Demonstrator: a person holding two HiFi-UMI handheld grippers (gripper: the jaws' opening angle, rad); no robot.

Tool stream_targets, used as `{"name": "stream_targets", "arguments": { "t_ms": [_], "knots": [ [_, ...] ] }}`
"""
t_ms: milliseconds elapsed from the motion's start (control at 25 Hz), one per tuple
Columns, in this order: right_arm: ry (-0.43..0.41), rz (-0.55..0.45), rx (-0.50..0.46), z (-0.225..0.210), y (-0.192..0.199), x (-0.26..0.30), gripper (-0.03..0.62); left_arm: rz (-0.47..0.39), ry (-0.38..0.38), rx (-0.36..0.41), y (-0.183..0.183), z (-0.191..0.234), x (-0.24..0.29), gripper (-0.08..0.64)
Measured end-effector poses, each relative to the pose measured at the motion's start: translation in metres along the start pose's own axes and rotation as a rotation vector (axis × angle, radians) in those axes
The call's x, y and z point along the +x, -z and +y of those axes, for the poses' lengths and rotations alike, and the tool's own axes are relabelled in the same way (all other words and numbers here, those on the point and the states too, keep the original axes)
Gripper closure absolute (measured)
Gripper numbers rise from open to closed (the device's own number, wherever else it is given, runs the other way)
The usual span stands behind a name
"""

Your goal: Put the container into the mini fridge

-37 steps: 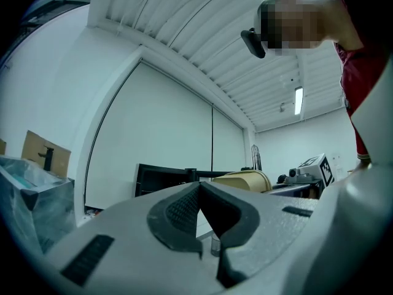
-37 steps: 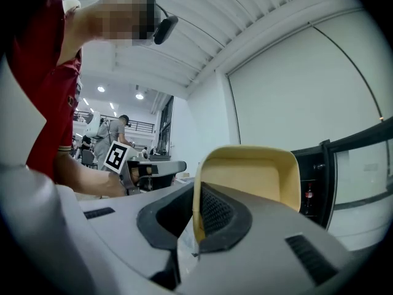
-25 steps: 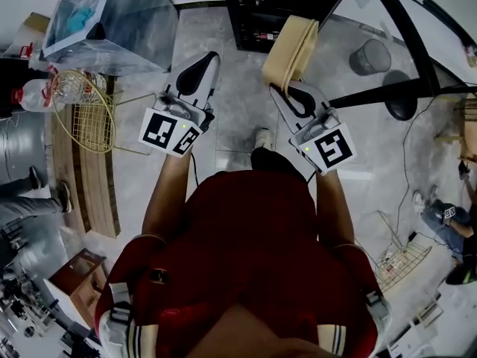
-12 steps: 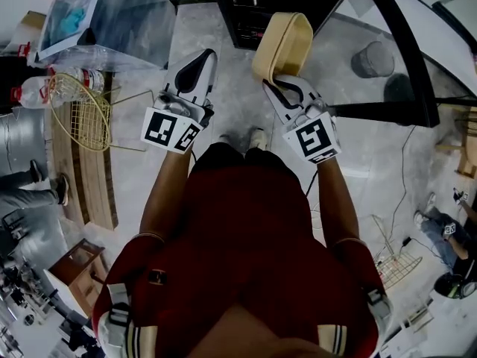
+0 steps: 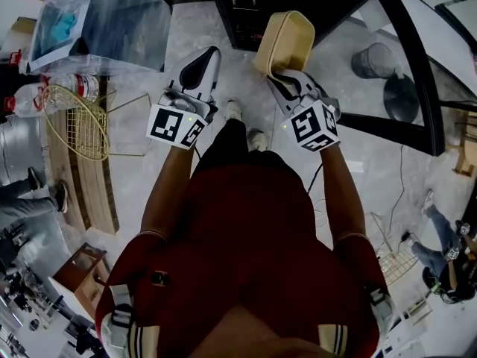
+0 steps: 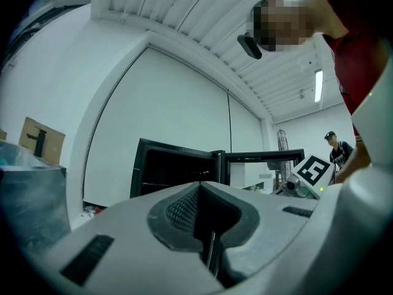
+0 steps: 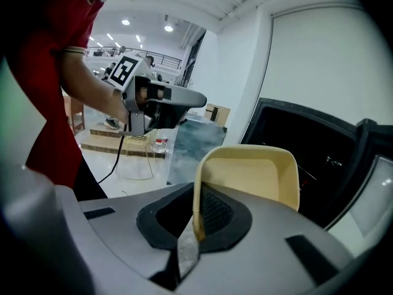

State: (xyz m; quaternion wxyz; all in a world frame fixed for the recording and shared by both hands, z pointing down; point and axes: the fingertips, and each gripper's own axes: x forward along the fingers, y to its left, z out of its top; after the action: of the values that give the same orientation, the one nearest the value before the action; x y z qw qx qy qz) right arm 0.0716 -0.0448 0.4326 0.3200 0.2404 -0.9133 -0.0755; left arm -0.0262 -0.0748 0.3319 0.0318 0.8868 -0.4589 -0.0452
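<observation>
Head view, left to right: the left gripper (image 5: 210, 54) has its jaws pressed together on nothing and hangs out front. The right gripper (image 5: 277, 77) is pinching one wall of the tan container (image 5: 285, 39), so that's the hand nearer the job. The container sticks out past the jaws, long axis running forward, far end pointing at the dark open mouth of the mini fridge (image 5: 246, 10) just ahead, not inside yet, so I'd guess a straight push in.
</observation>
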Motion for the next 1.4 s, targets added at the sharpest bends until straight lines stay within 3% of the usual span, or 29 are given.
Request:
{"name": "stream_targets", "arguments": {
  "t_ms": [720, 1040, 1400],
  "knots": [
    [-0.002, 0.423, -0.124, -0.043, 0.080, 0.152, 0.581, 0.026, 0.155, -0.022, 0.046, 0.107, 0.071, 0.554],
    [-0.054, 0.523, -0.126, -0.045, 0.110, 0.187, 0.581, 0.041, 0.186, -0.040, 0.059, 0.124, 0.083, 0.554],
    [-0.064, 0.566, -0.083, -0.063, 0.142, 0.220, 0.581, 0.075, 0.177, -0.046, 0.076, 0.132, 0.099, 0.554]
  ]
}}
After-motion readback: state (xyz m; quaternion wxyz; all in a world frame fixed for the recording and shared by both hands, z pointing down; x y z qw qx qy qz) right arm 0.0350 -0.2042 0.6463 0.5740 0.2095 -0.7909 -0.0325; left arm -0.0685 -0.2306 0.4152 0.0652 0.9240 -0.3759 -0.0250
